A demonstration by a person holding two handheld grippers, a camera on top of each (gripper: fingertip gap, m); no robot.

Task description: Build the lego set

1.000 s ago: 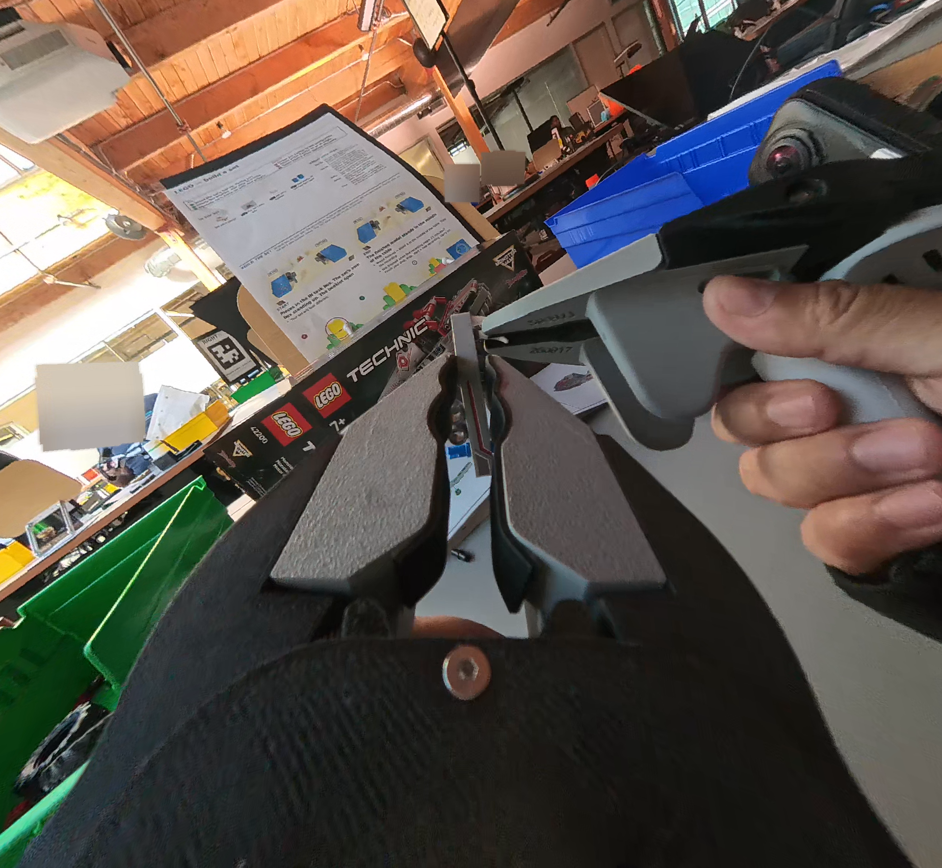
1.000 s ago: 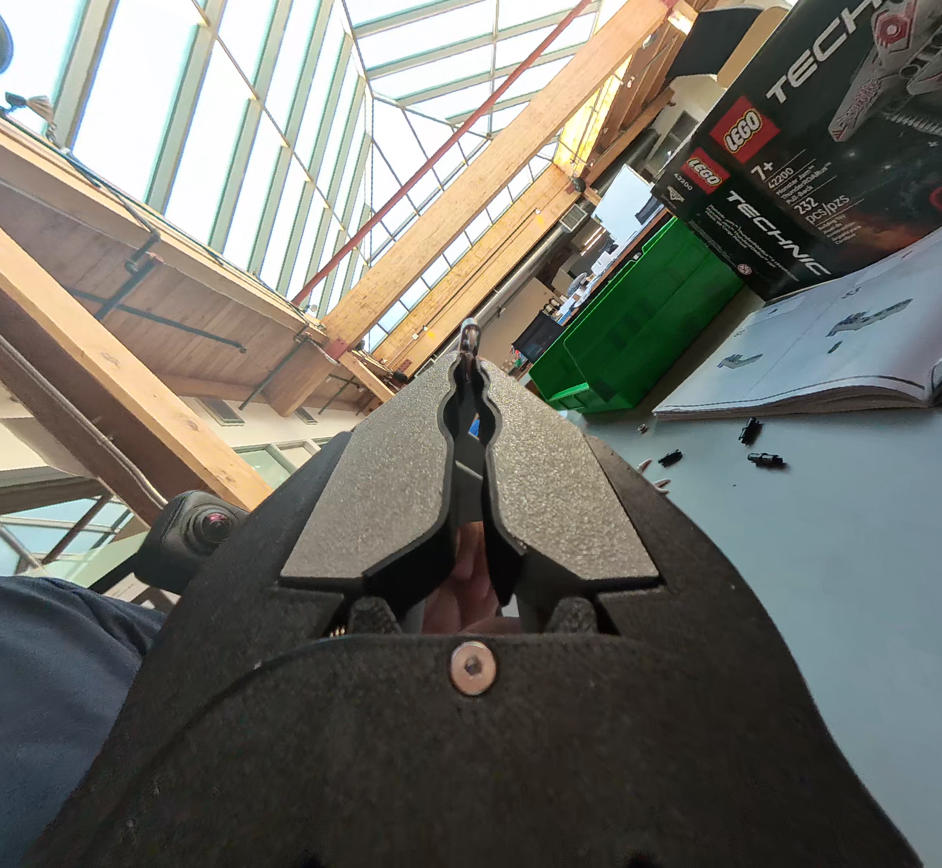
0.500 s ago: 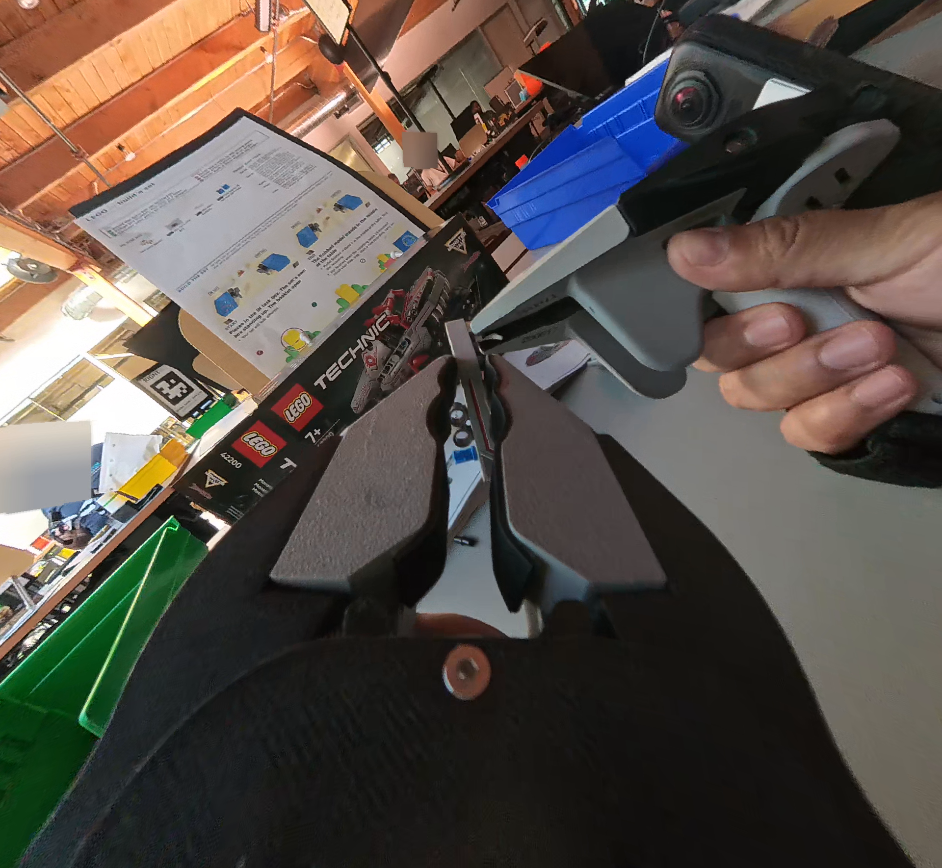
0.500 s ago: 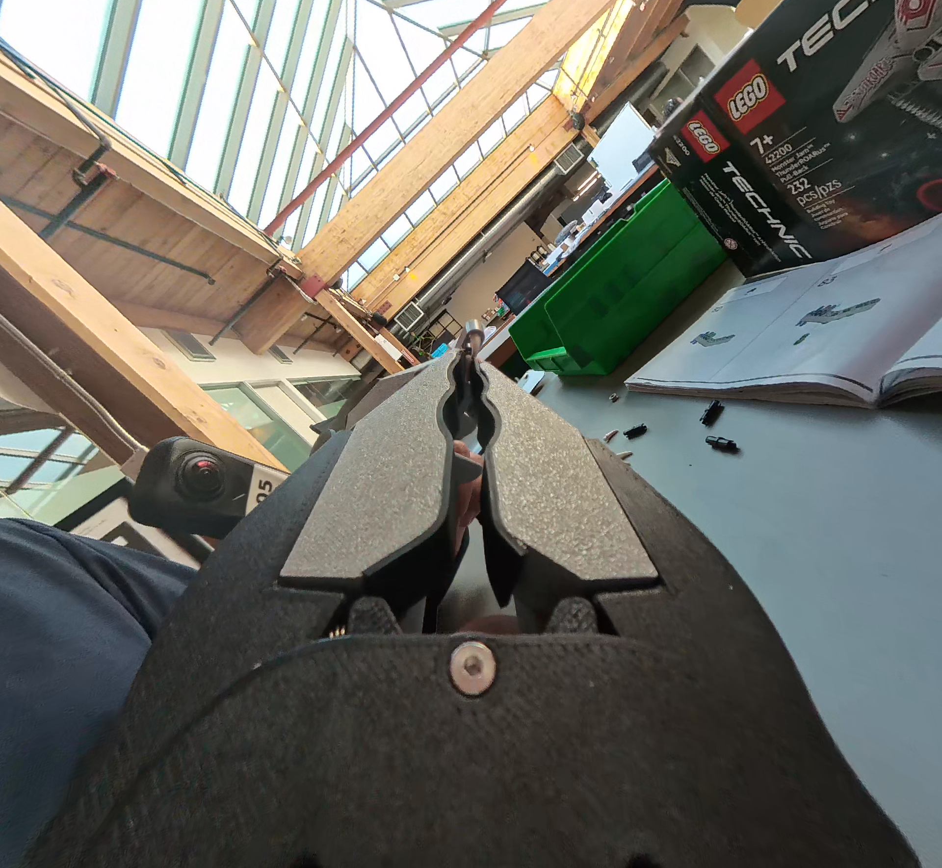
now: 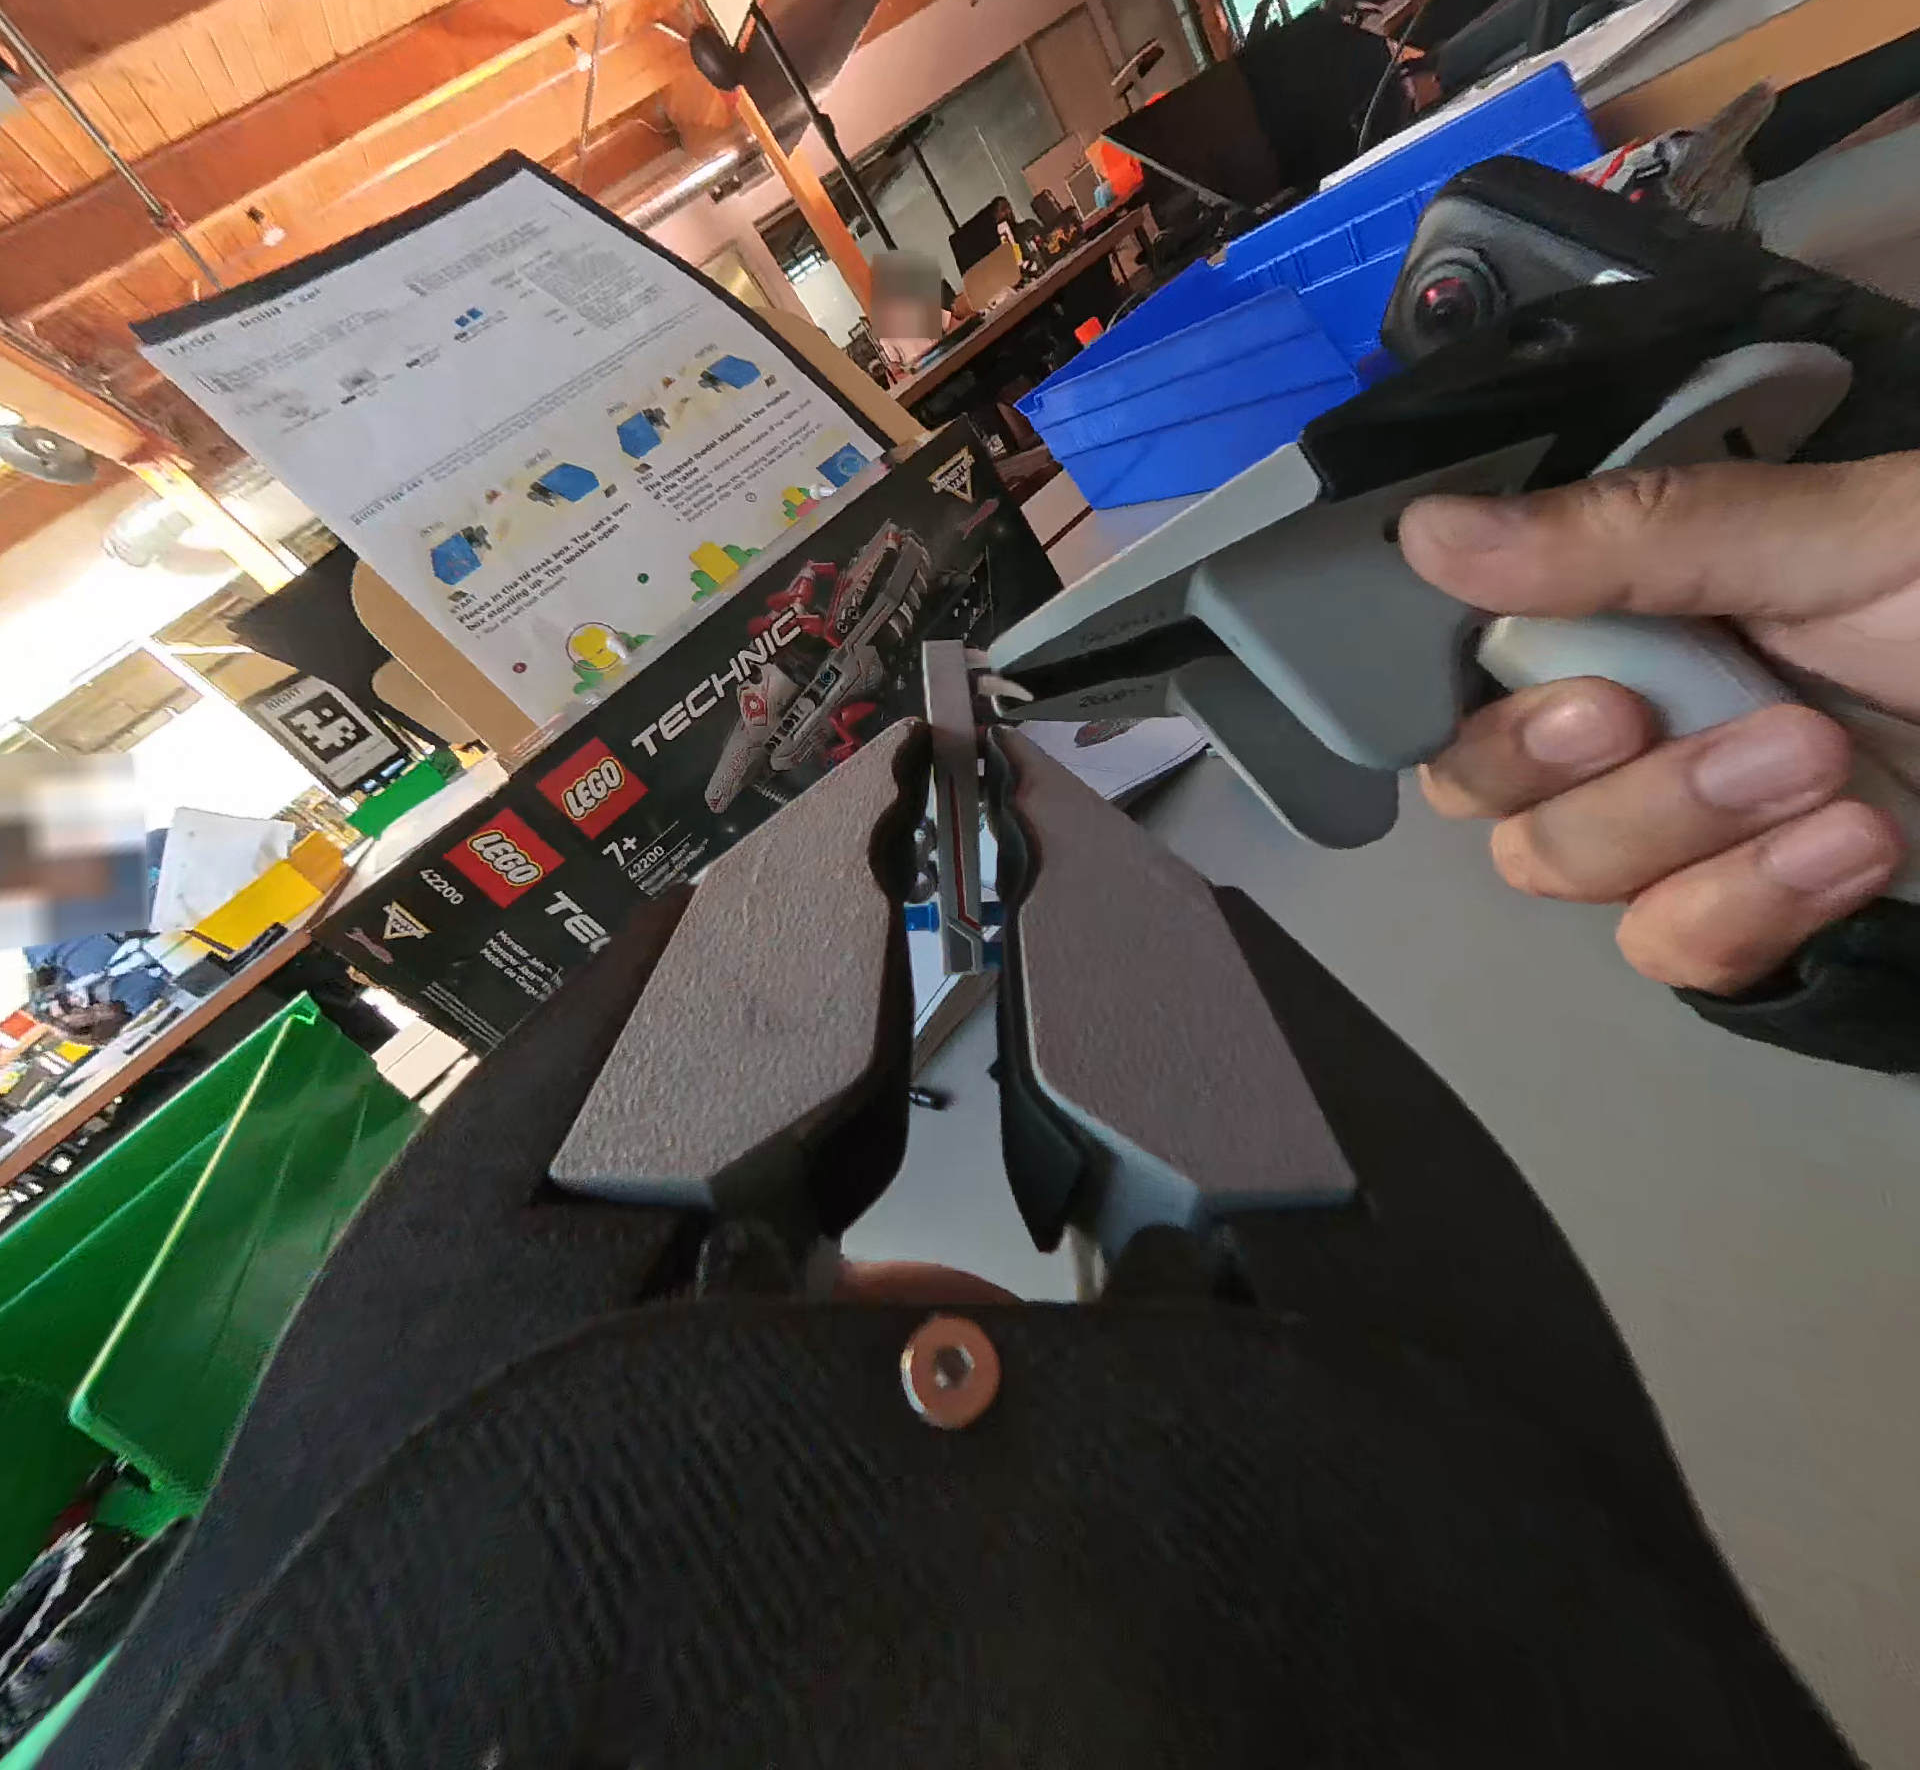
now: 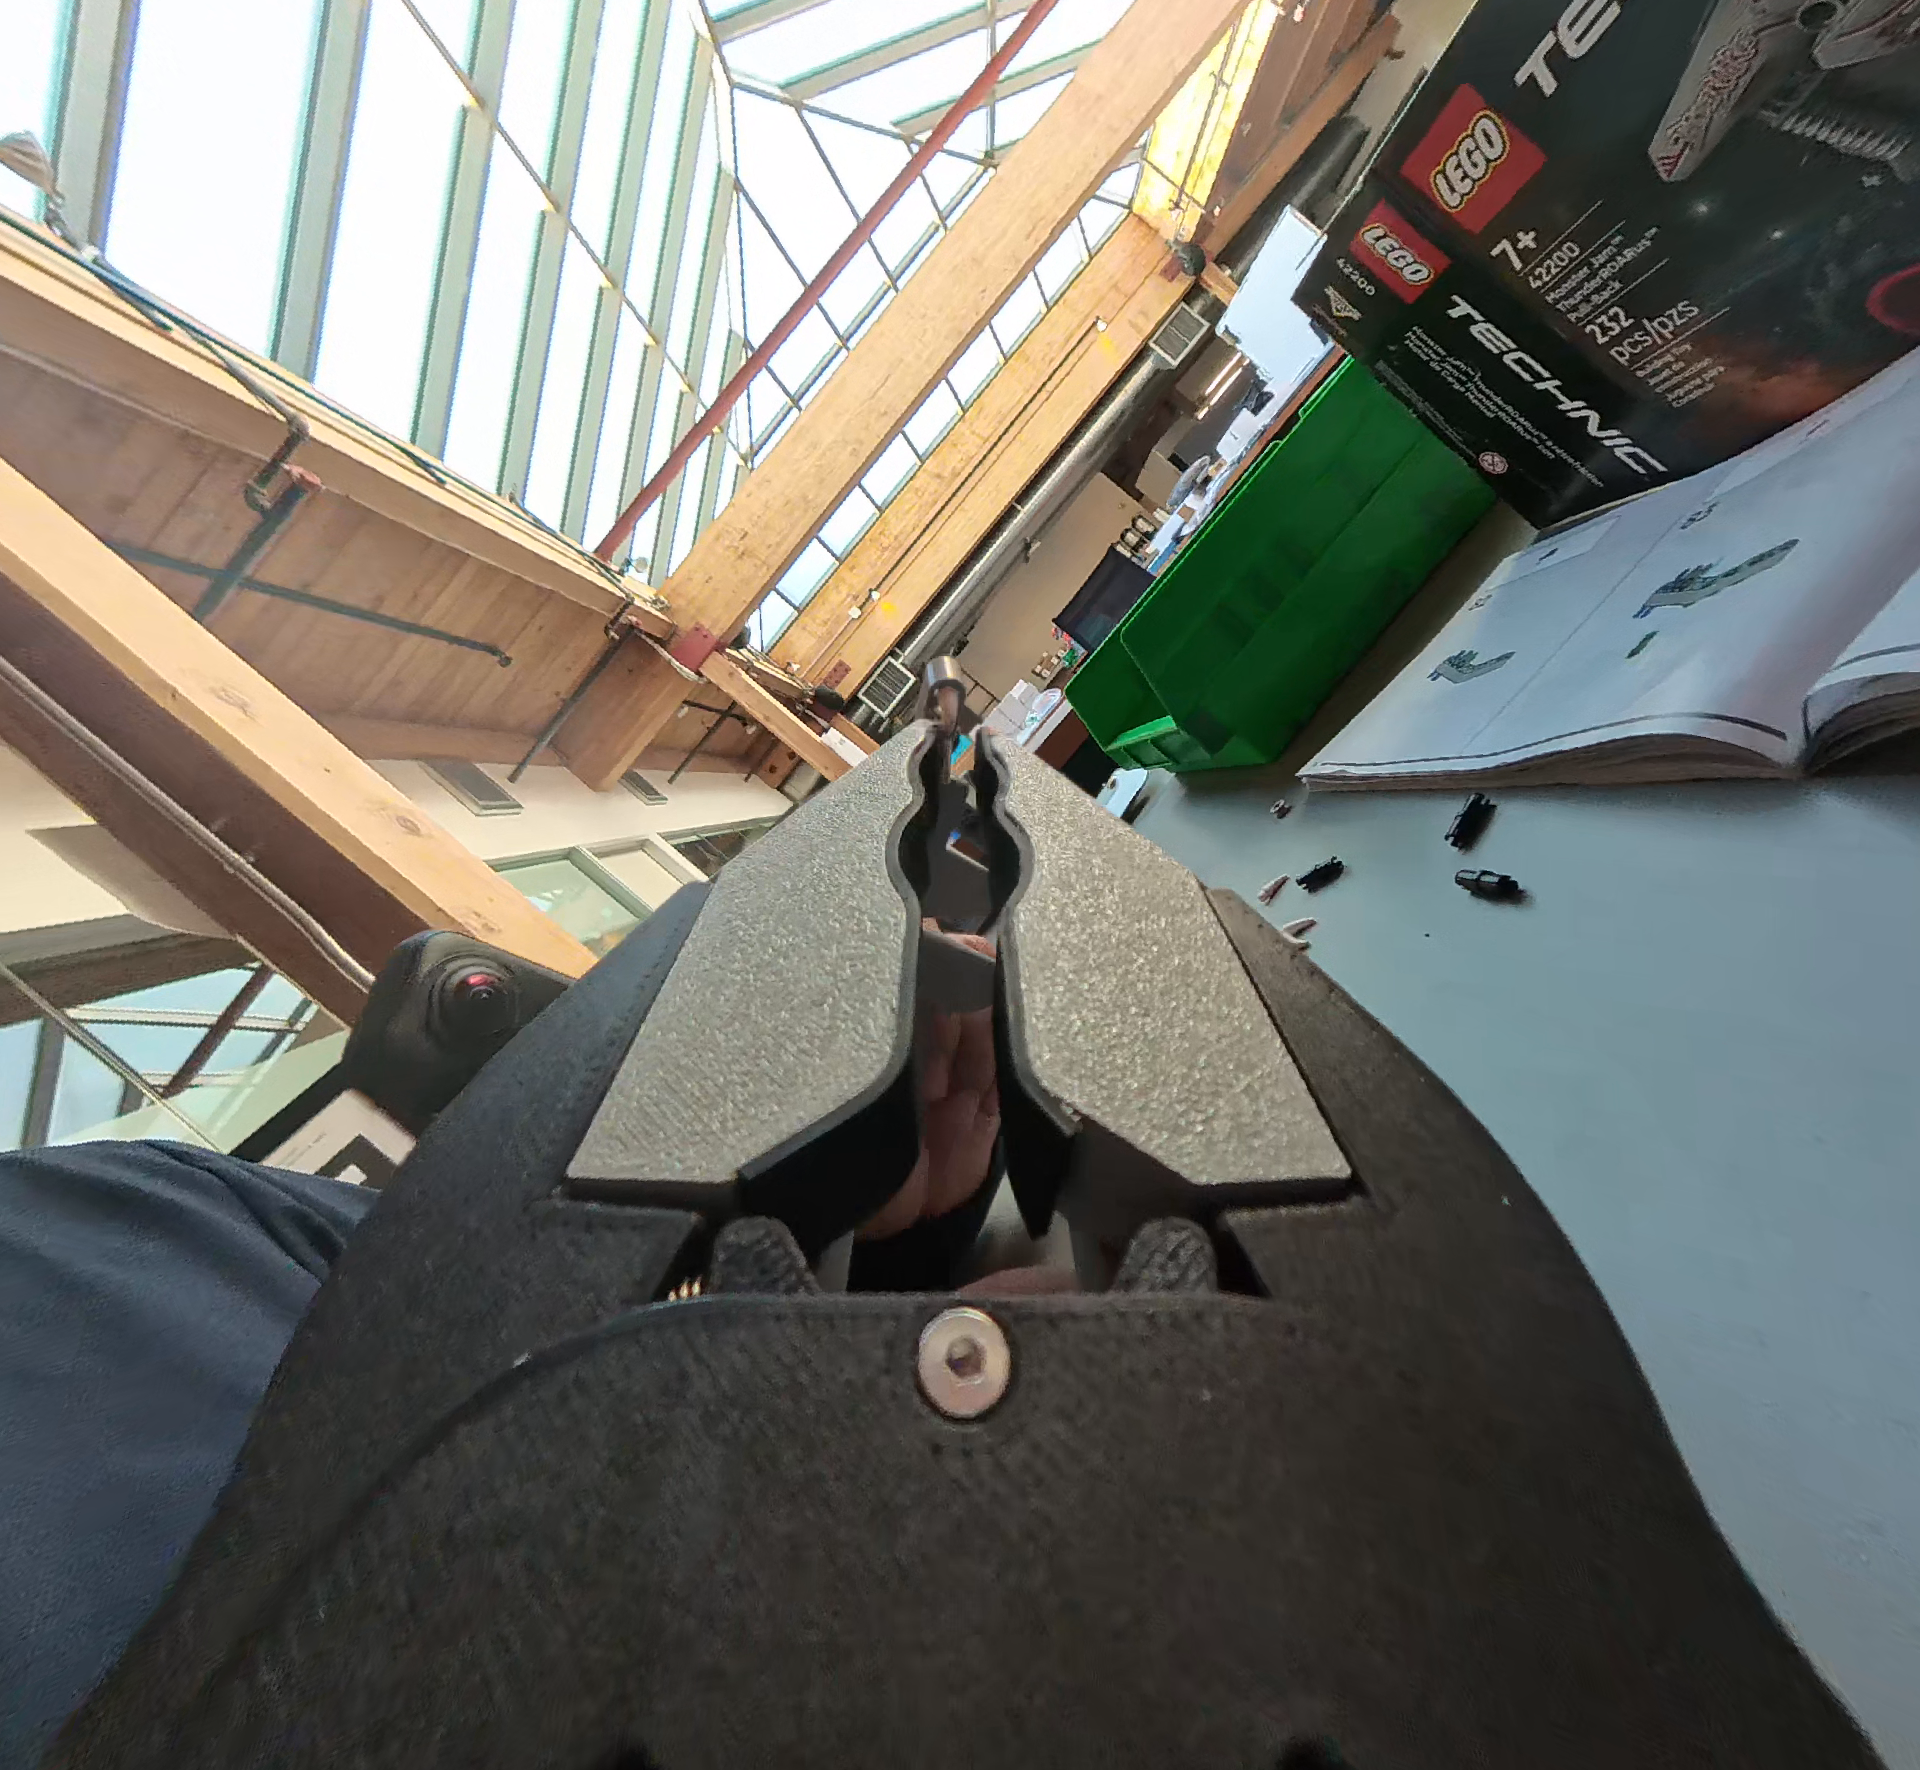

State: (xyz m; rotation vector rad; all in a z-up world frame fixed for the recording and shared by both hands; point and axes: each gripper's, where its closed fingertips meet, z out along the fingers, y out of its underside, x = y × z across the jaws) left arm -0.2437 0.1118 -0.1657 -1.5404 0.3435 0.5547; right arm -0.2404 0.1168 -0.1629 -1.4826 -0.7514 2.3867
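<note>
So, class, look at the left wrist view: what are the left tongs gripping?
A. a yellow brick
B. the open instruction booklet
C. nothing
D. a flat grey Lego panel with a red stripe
D: the left tongs are closed on a flat grey Lego panel with a red stripe, held upright between their tips in front of the Lego box.

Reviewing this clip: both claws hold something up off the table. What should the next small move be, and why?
Probably ease the right claw a little further toward the grey piece clamped in the left claw, pressing its small pin in. In the left wrist view the right claw's tips already meet the piece's upper end, so seating seems the only step left.
</note>
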